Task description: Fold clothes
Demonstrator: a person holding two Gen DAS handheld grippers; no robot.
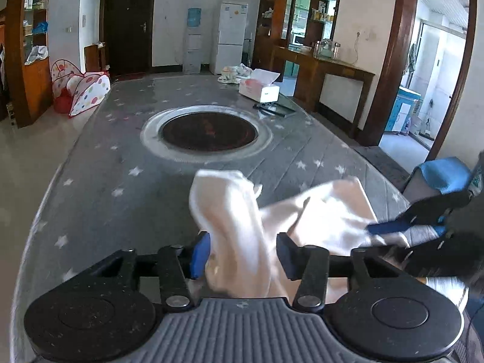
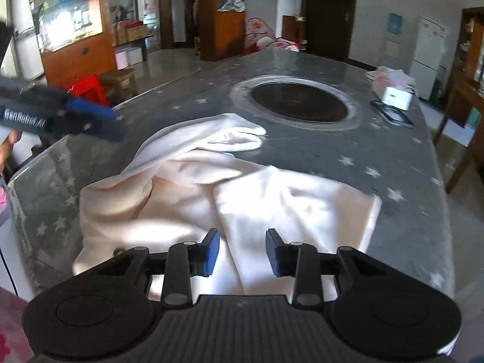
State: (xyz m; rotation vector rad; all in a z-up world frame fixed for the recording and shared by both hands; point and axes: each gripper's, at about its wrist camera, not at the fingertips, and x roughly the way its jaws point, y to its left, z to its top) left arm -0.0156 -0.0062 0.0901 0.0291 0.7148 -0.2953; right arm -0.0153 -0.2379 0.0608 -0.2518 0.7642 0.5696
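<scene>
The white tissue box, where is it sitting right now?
The tissue box stands at the far right end of the star-patterned table, beyond the round dark inset, with a flat black-framed item just in front of it.

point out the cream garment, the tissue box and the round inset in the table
cream garment (image 2: 187,199): right wrist view, rumpled middle
tissue box (image 1: 259,90): left wrist view, white side
round inset (image 2: 298,102): right wrist view, dark centre

At about nine o'clock in my right wrist view, white letters on my left gripper (image 2: 90,118) read roughly "GenRobot.AI". I can read nothing else.
</scene>
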